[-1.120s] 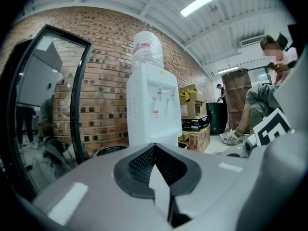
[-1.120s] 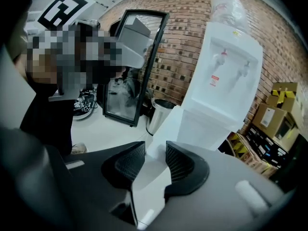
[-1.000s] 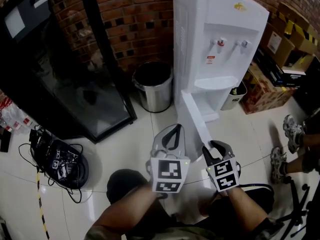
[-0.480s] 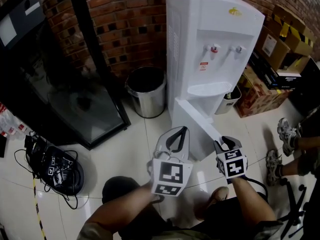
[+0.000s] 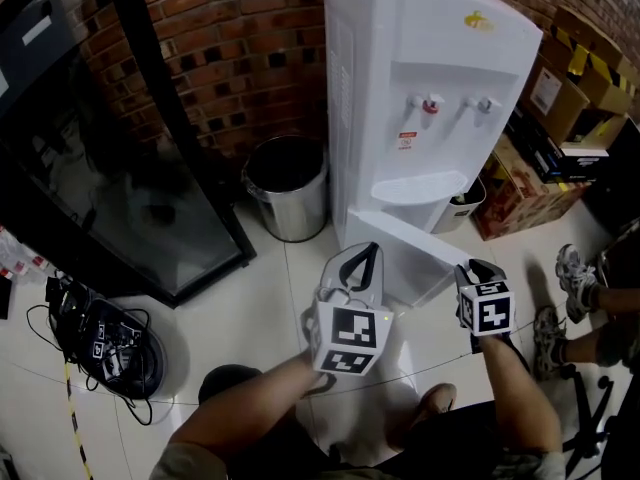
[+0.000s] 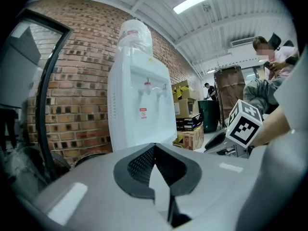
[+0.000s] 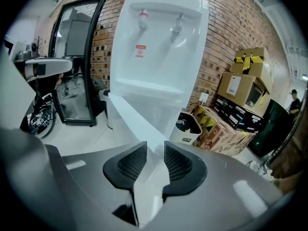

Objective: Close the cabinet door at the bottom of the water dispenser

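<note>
Cabinet door (image 5: 405,236): swung out from the foot of the water dispenser (image 5: 430,68) at mid-frame, with its free edge reaching toward the lower right. It is not yet closed.
Right tongs (image 5: 478,266): closing on that free edge, which fills the gap between the pads. I'd guess the edge is gripped so the door can be steered back on its hinge rather than shoved.
Left tongs (image 5: 368,253): tips together with nothing in them, hanging just left of the door and apart from it. They look spare for now.
Floor (image 5: 270,298): glossy pale tiles that catch reflections; the door seems to swing clear above them.
Room: a brick wall (image 5: 240,58) stands behind. A steel bin (image 5: 288,183) sits left of the dispenser and a dark glass-fronted cabinet (image 5: 120,188) at far left. A cable bundle (image 5: 105,333) lies lower left, and cardboard boxes (image 5: 560,88) are stacked upper right.
</note>
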`<state>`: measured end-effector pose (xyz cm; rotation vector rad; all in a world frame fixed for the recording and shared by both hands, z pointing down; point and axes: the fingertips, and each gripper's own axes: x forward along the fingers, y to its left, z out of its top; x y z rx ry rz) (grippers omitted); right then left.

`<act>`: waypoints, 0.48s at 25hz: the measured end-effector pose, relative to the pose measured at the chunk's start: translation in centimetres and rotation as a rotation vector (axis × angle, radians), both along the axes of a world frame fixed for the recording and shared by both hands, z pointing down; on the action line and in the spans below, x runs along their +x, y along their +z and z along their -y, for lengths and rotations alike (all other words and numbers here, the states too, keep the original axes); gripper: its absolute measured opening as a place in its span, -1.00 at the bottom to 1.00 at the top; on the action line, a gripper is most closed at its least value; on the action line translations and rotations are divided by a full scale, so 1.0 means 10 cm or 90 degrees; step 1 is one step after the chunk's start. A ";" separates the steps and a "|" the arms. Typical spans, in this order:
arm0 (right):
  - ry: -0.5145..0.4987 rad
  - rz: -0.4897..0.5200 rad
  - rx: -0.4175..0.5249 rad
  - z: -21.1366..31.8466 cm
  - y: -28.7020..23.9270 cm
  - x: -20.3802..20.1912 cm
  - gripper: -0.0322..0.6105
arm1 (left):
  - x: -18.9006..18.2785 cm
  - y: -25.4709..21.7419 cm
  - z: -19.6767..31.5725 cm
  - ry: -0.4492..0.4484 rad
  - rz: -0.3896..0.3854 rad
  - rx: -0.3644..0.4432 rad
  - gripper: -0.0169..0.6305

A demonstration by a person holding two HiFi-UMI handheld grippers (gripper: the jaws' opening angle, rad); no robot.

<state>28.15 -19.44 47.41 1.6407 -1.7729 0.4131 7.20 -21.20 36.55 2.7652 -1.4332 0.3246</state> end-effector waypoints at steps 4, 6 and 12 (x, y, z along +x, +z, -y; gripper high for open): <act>0.012 -0.002 0.014 0.18 -0.01 0.14 -0.58 | 0.08 0.15 0.14 -0.004 0.006 -0.013 -0.95; 0.021 0.002 0.024 0.26 -0.01 0.20 -0.58 | 0.11 0.25 0.21 -0.009 0.008 -0.023 -0.95; 0.047 0.010 0.059 0.50 0.00 0.36 -0.58 | 0.26 0.47 0.39 -0.022 0.009 -0.050 -0.95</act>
